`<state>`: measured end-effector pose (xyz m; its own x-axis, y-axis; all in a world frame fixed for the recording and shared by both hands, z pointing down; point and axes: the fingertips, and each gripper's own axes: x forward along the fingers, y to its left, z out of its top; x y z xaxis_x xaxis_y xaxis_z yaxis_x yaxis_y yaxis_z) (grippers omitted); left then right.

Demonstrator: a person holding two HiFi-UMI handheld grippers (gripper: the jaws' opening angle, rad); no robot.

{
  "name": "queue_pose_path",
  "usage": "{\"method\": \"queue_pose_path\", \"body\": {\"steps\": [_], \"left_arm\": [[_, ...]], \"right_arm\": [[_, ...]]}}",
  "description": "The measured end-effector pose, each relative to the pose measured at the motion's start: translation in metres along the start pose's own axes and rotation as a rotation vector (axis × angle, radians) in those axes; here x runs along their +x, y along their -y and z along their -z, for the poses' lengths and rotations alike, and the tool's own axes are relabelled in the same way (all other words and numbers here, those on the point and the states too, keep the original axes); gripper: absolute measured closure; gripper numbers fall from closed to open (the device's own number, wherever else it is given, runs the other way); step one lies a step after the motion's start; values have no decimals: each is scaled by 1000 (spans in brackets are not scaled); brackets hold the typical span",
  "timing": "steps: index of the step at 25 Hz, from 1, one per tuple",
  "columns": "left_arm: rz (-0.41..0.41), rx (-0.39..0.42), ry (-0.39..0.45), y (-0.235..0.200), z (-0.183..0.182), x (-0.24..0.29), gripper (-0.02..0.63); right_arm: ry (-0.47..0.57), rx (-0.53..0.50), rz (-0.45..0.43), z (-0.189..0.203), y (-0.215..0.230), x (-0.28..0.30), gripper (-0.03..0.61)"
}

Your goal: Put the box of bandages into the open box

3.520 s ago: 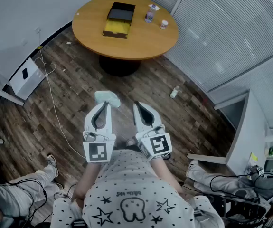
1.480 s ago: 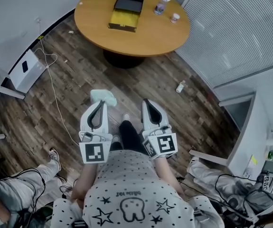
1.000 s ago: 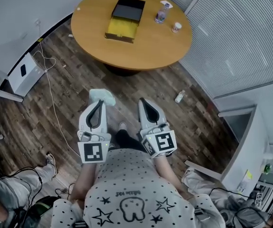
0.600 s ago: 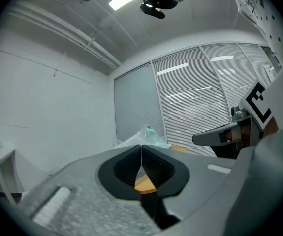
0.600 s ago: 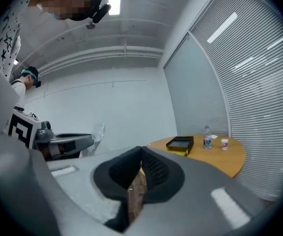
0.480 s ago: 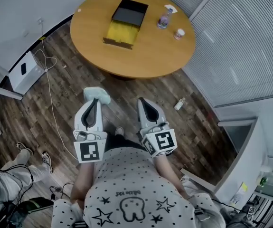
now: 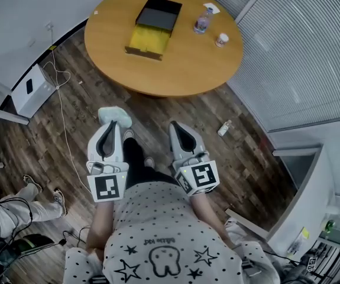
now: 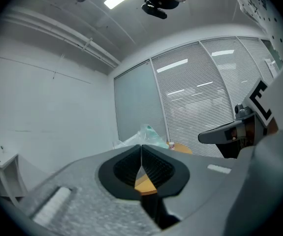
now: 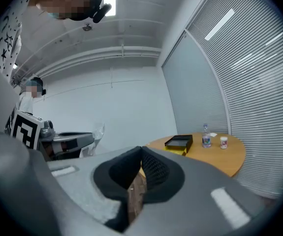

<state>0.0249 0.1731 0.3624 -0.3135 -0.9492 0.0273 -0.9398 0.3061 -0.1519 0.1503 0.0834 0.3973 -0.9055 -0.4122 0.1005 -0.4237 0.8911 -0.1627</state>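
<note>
Round table [image 7: 175, 70] orange-brown wood. Box [image 7: 152, 25] black, yellow inside. Floor [image 7: 69, 117] dark brown planks. Left gripper [image 7: 112, 123] and right gripper [image 7: 175, 126] pale grey with black ribbed pads [image 8: 126, 168]; cubes [image 7: 107, 186] with black-and-white square markers. Bag [image 7: 113, 113] pale mint, see-through. Shirt [image 7: 164, 235] white with black dots and stars. Blinds [image 7: 300, 46] grey, fine stripes. Jar [image 7: 220, 39] white, reddish label.

Bare tabletop [image 7: 175, 64] ahead, bottle [image 7: 201, 21] beside open box [image 7: 153, 25]

open box [image 7: 152, 27] on table [image 7: 181, 61], bottle [image 7: 201, 22] right (apart)
</note>
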Motion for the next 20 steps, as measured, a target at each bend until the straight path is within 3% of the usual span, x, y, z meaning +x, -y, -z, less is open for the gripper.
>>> {"method": "queue_pose_path", "body": {"steps": [11, 20], "left_arm": [[32, -6, -3, -8, 1, 36, 598], [57, -18, -7, -41, 9, 89, 598]], "right_arm": [[1, 20, 16, -5, 13, 27, 574], [-12, 38, 45, -6, 27, 83, 574]]}}
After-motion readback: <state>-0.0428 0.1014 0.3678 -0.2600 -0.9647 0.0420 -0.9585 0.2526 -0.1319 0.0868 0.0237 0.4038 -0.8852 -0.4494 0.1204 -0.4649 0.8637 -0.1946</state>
